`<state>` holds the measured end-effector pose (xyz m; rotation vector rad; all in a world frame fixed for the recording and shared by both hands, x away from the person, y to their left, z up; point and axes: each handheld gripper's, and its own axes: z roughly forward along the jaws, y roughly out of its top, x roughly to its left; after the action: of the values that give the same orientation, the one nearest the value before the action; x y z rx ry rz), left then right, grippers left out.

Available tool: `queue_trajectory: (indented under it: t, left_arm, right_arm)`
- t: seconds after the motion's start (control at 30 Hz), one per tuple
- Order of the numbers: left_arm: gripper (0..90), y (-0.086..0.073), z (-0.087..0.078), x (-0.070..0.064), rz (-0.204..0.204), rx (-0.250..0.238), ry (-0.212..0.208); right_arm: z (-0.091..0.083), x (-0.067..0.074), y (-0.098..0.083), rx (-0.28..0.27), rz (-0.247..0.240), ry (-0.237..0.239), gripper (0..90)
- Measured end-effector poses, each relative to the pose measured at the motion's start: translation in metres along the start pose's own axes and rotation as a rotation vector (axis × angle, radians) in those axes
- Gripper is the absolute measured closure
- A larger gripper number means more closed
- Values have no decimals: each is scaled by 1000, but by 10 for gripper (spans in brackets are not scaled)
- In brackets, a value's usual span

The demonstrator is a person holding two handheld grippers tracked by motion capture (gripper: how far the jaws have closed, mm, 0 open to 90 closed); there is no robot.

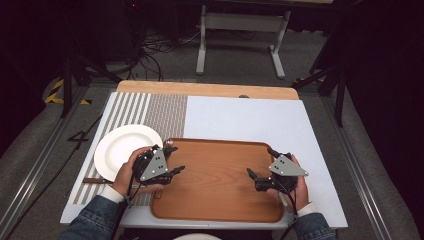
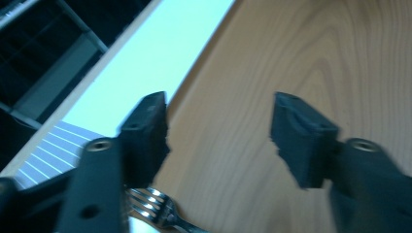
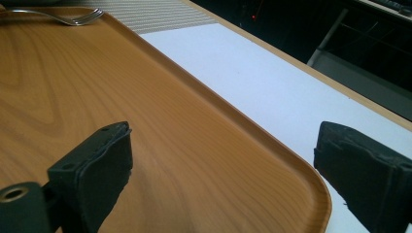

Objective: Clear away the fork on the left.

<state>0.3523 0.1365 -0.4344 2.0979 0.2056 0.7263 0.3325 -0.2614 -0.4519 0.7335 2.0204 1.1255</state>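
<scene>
A wooden tray [image 1: 215, 175] lies in the middle of the table on a white mat [image 1: 250, 117]. My left gripper [image 1: 176, 159] hovers over the tray's left edge, held in a hand. Its jaws stand open with nothing between them in the left gripper view [image 2: 223, 131]. A metal fork [image 2: 155, 208] lies just under its left jaw, tines on the tray [image 2: 291, 58]. My right gripper [image 1: 260, 161] is over the tray's right part, open and empty [image 3: 223, 150], near the tray's rounded corner [image 3: 272, 145]. The fork [image 3: 73, 18] rests at the tray's far edge.
A white plate [image 1: 122, 145] sits on a striped placemat [image 1: 150, 112] left of the tray. A thin brown item [image 1: 95, 180] lies at the placemat's front left. Beyond the table stand a grey frame [image 1: 240, 25] and cables on the floor.
</scene>
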Motion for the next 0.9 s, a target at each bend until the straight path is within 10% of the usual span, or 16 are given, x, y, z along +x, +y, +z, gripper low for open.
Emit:
queue_trajectory:
  t: [0.47,0.9]
  left_arm:
    - [143,-21,-33,42,-177,-100,100]
    - [103,-51,-66,32,-224,-94,157]
  right_arm:
    - [-3,4,5,-18,-12,-30,73]
    - [-9,7,5,-22,-15,-39,71]
